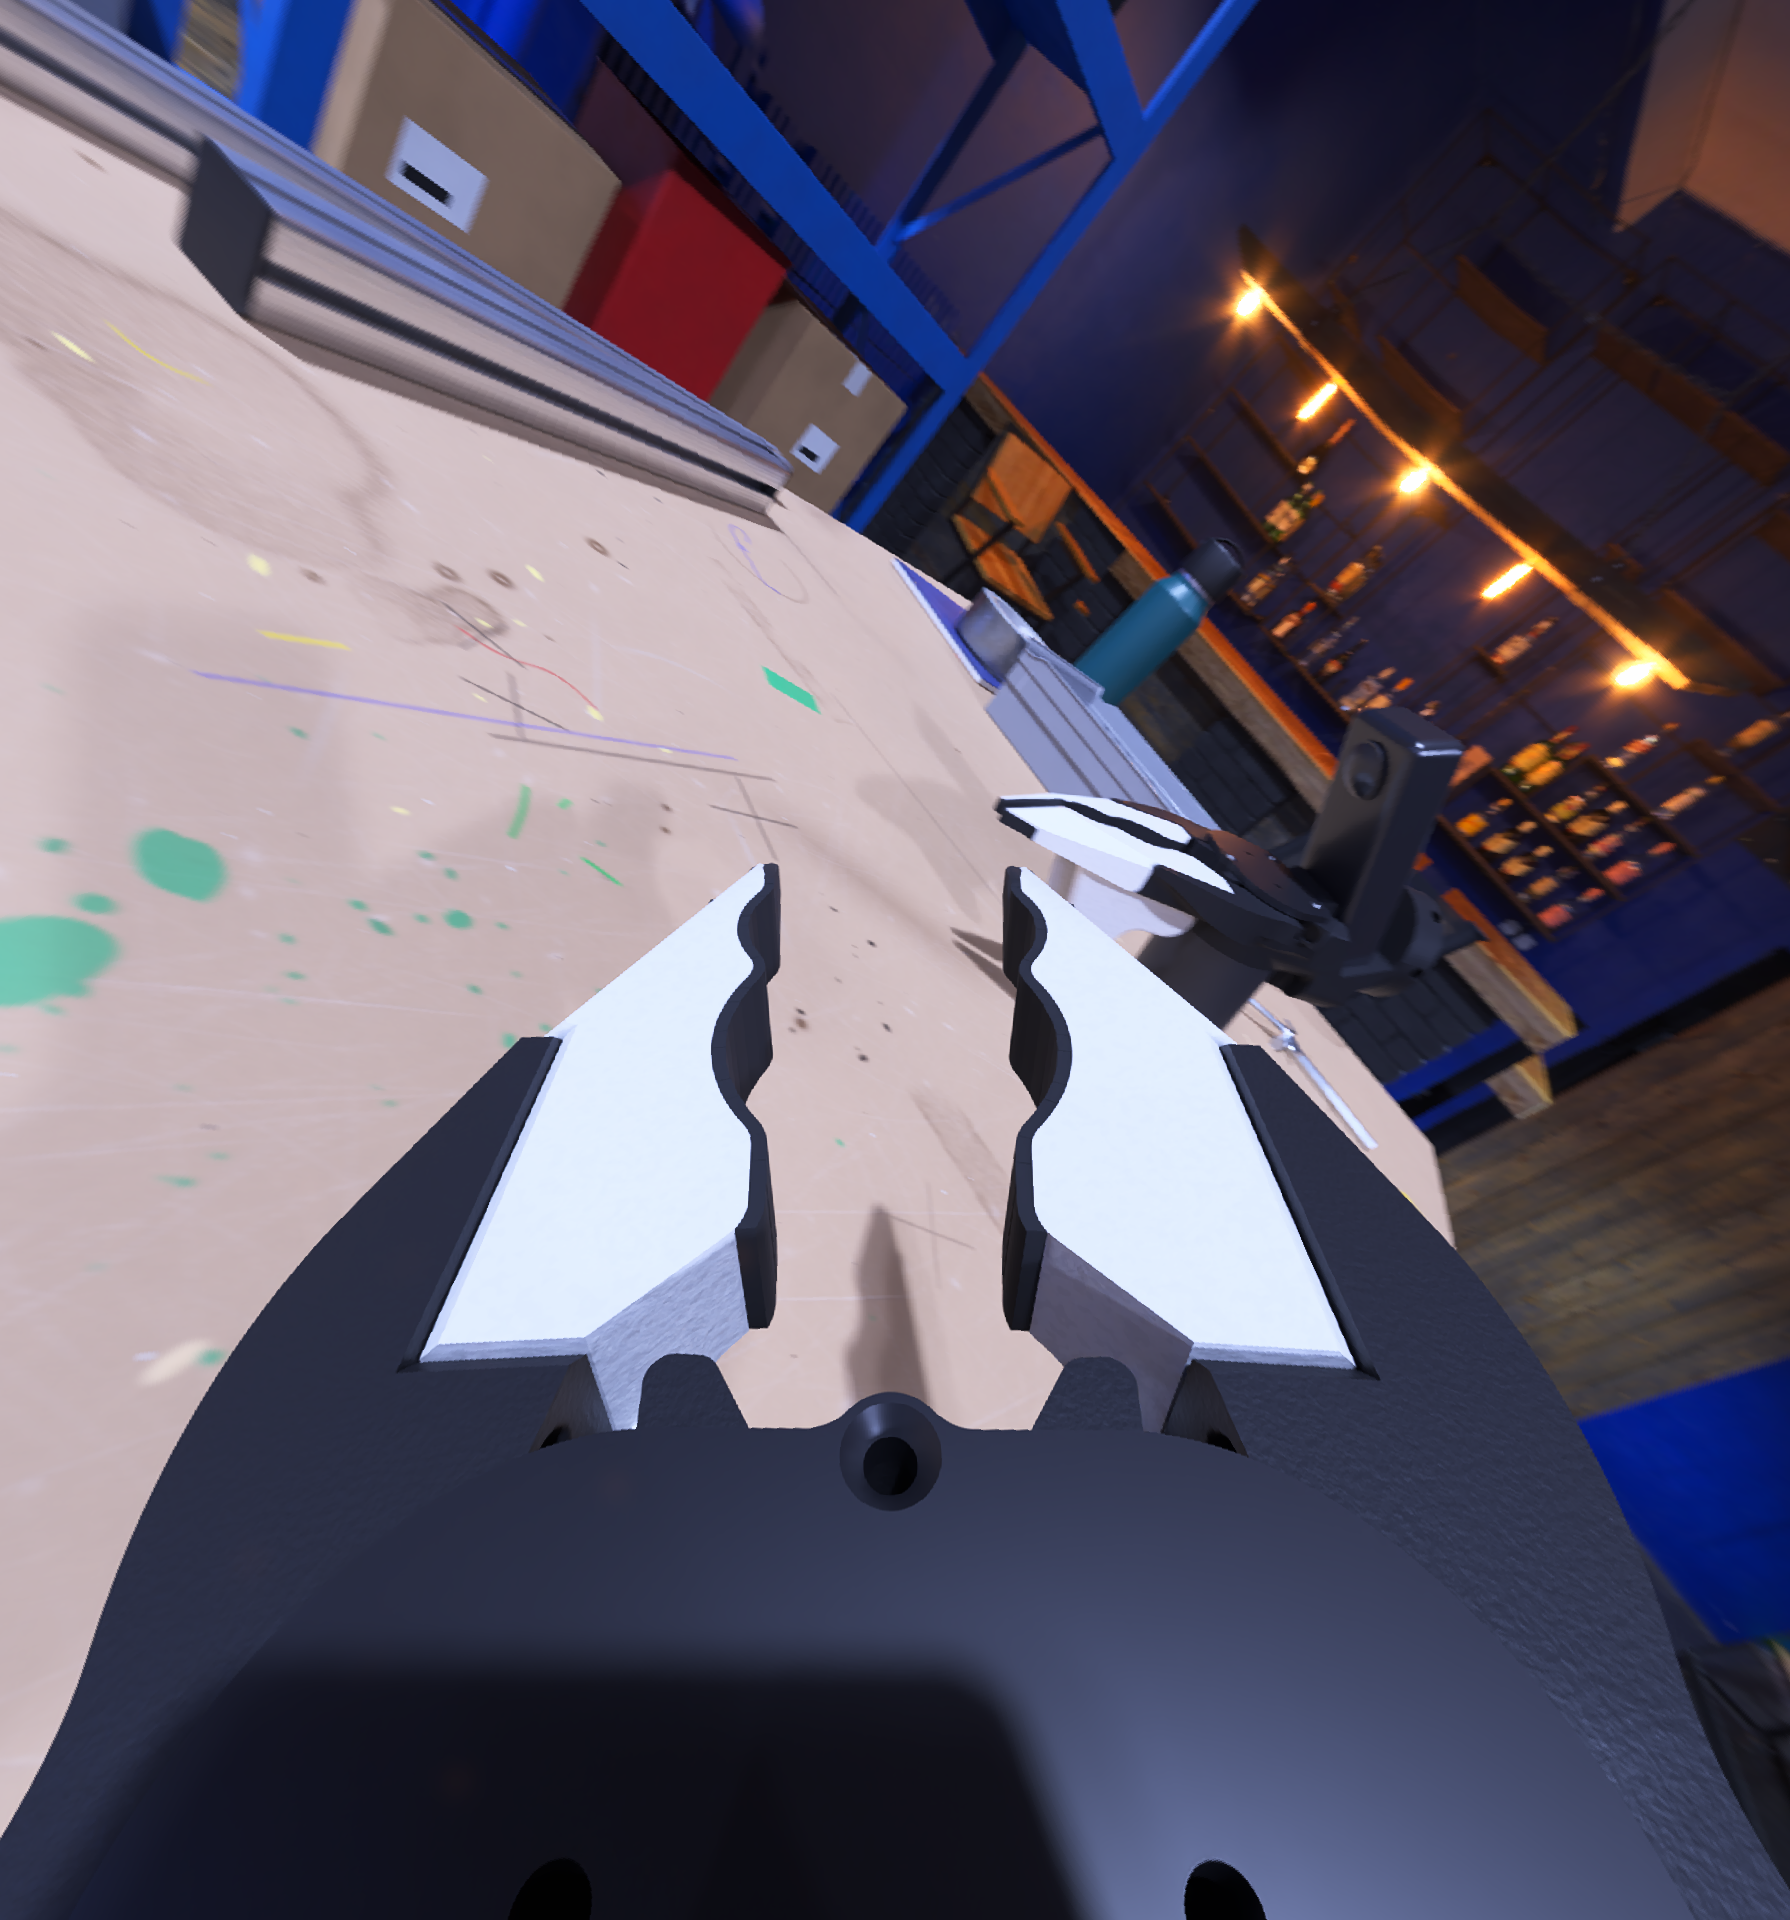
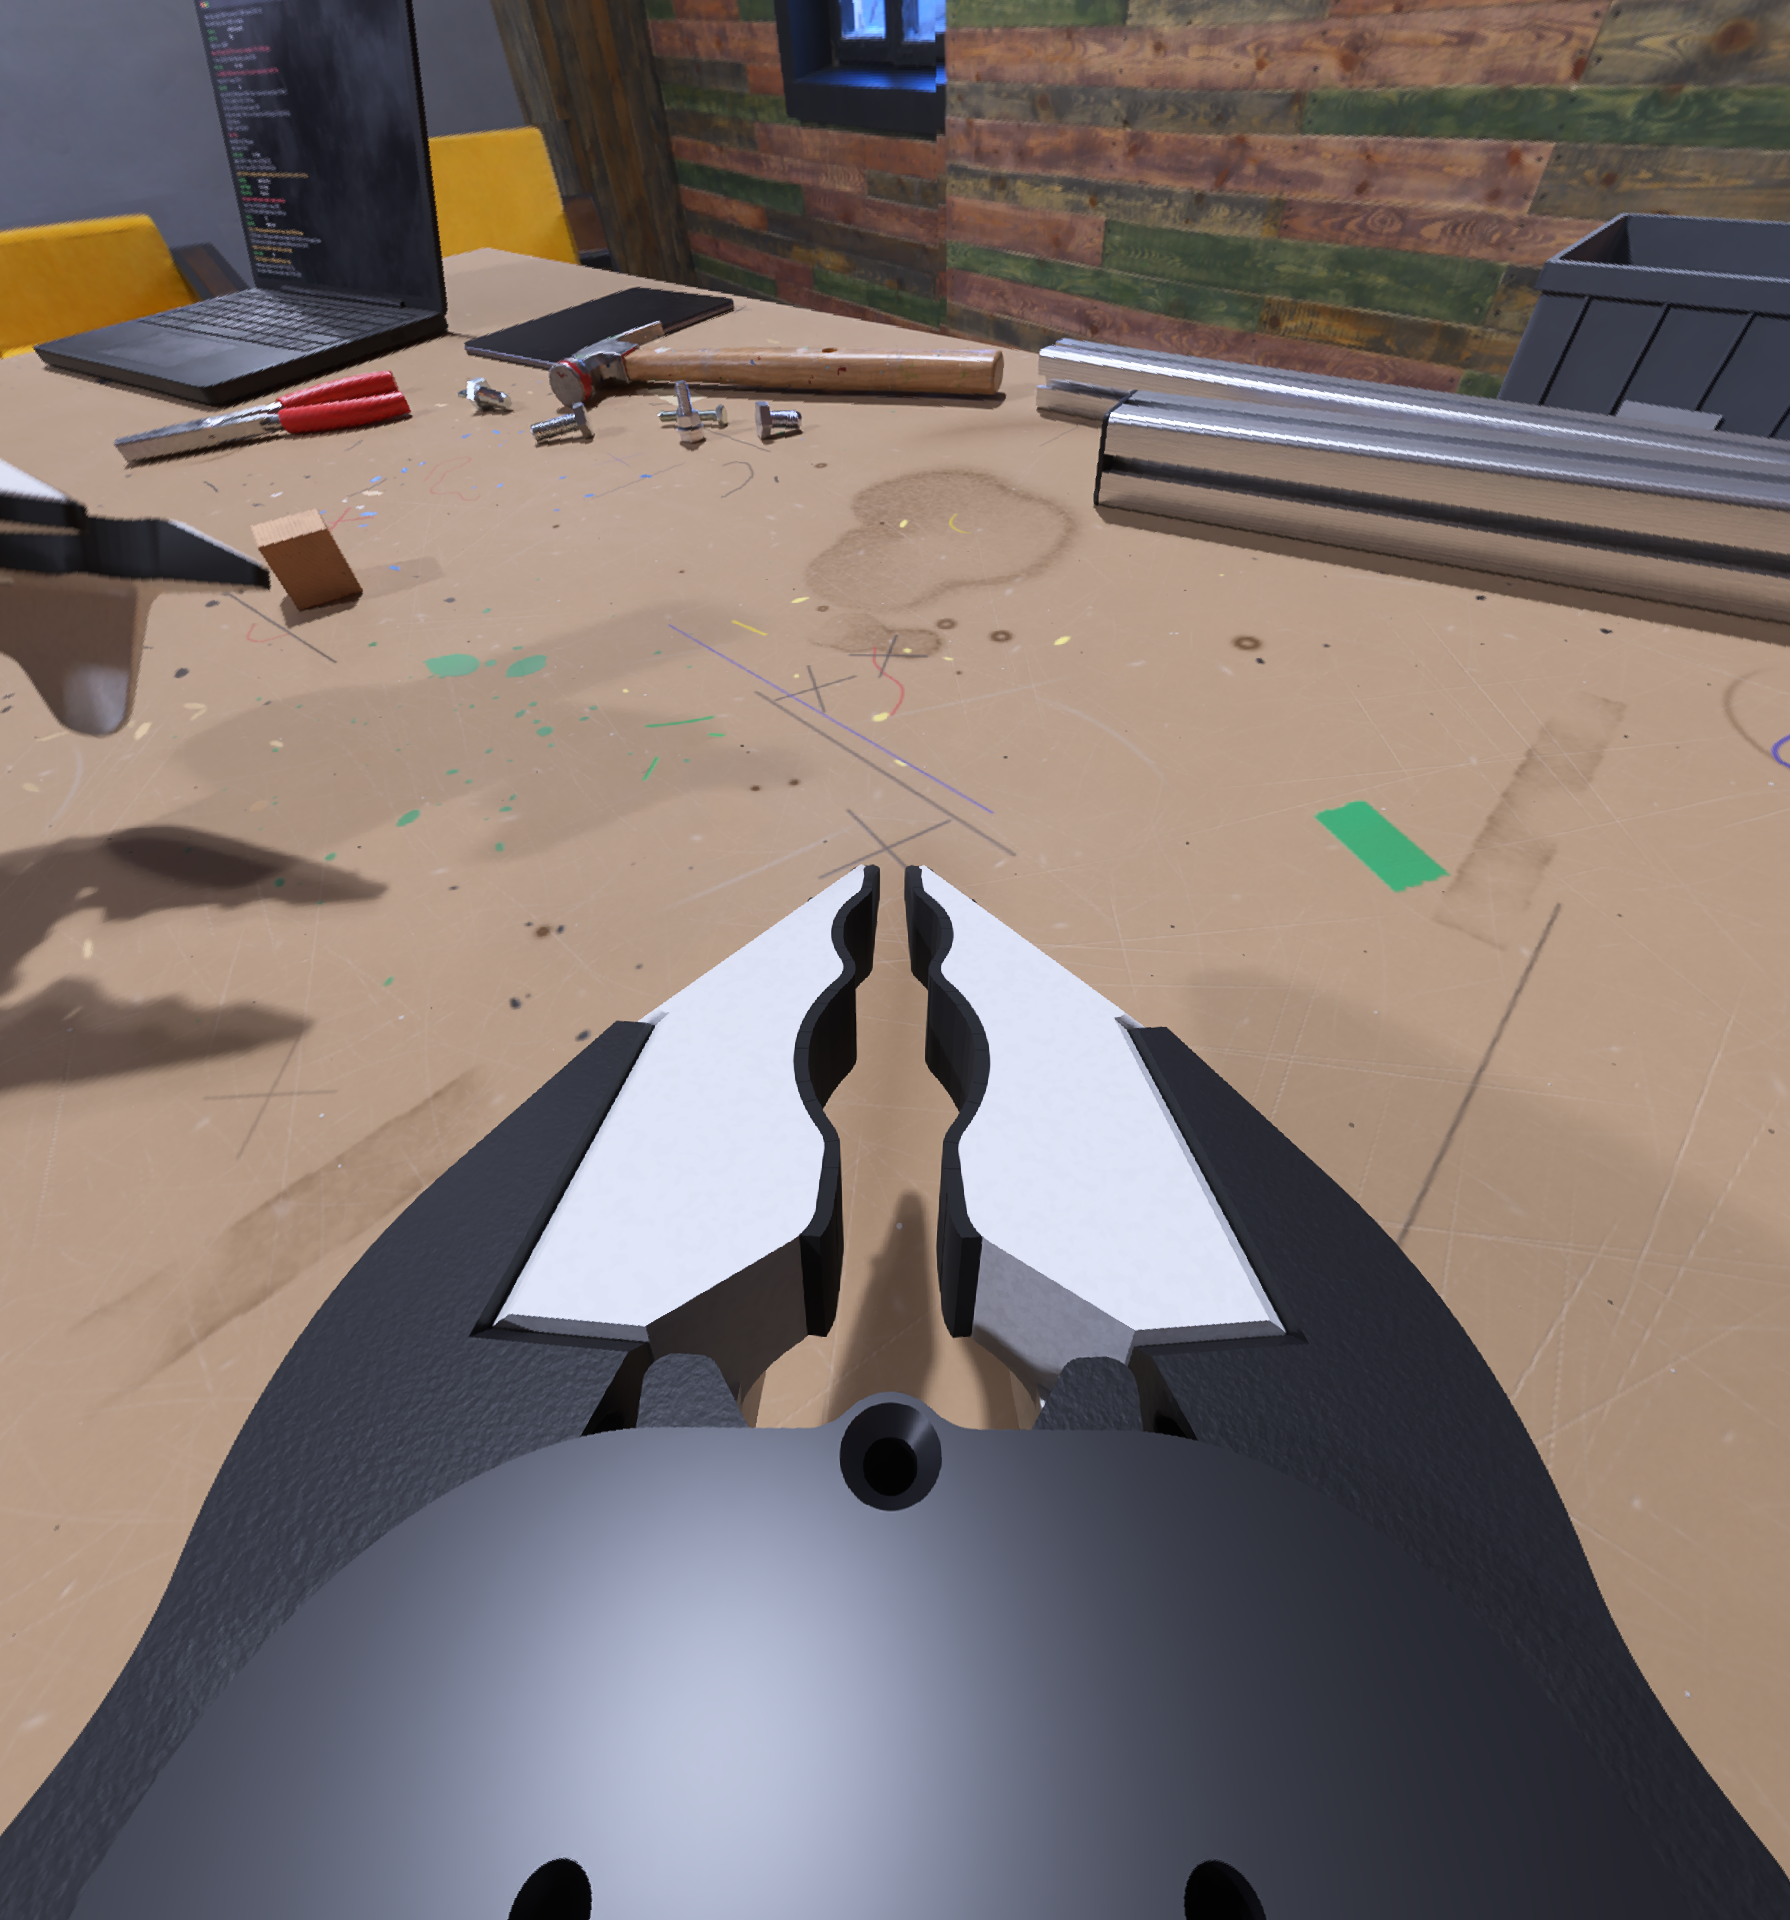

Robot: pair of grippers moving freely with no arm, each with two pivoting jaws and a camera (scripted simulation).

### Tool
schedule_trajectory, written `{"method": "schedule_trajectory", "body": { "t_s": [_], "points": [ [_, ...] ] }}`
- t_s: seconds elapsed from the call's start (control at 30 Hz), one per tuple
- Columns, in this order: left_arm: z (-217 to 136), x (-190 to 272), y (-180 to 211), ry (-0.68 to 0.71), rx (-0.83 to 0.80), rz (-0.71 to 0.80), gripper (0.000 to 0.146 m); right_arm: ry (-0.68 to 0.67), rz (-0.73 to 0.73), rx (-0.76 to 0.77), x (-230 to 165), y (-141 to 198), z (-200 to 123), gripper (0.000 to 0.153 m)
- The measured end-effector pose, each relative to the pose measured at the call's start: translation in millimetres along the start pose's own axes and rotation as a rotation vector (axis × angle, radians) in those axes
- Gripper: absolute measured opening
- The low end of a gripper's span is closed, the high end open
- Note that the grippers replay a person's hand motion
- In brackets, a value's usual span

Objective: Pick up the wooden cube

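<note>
The wooden cube (image 2: 306,556) is a small light-brown block on the table (image 2: 1182,1039), far left in the right wrist view. It does not show in the left wrist view. My left gripper (image 1: 893,878) is open and empty above the bare table top. In the right wrist view it (image 2: 231,569) comes in from the left edge, its tip just left of the cube; I cannot tell whether they touch. My right gripper (image 2: 893,875) is shut and empty, low over the table's middle. It also shows in the left wrist view (image 1: 1036,821), to the right.
At the back lie a hammer (image 2: 797,369), red-handled pliers (image 2: 278,416), several bolts (image 2: 688,416), a laptop (image 2: 278,260) and a dark tablet (image 2: 600,317). Aluminium profiles (image 2: 1442,457) and a grey crate (image 2: 1701,312) stand right. A teal bottle (image 1: 1151,623) stands by the table's edge.
</note>
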State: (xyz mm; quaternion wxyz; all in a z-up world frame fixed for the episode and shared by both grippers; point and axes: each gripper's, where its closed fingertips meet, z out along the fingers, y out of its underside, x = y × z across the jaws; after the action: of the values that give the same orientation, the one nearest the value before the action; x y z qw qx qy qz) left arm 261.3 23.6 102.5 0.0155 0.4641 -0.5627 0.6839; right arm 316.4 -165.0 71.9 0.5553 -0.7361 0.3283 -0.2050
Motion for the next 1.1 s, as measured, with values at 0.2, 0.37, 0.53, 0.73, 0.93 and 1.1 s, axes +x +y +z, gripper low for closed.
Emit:
{"method": "schedule_trajectory", "body": {
  "t_s": [0.2, 0.37, 0.53, 0.73, 0.93, 1.1],
  "points": [
    [-41.0, -62.2, -57.1, -0.37, -0.009, 0.136, 0.064, -0.002, -0.063, 0.003, -7.0, -0.7, 0.1, 0.004],
    [-122.2, -161.5, -81.7, -0.871, -0.259, 0.274, 0.073, -0.019, -0.123, 0.018, -16.2, -5.6, 3.1, 0.002],
    [-124.5, -193.2, -45.4, -0.762, -0.44, 0.061, 0.057, -0.049, -0.124, 0.033, -22.1, -11.0, 5.9, 0.002],
    [-124.4, -202.4, -42.3, -0.86, -0.486, 0.254, 0.036, -0.04, -0.149, 0.04, -24.3, -12.6, 3.9, 0.002],
    [-119.2, -196.8, -39.6, -0.815, -0.477, 0.293, 0.034, -0.042, -0.172, 0.036, -28.9, -12.1, 4.9, 0.002],
    [-113.9, -182.9, -50.6, -0.802, -0.433, 0.367, 0.034, -0.013, -0.268, 0.038, -36.5, -15.1, 6.7, 0.002]
  ]
}}
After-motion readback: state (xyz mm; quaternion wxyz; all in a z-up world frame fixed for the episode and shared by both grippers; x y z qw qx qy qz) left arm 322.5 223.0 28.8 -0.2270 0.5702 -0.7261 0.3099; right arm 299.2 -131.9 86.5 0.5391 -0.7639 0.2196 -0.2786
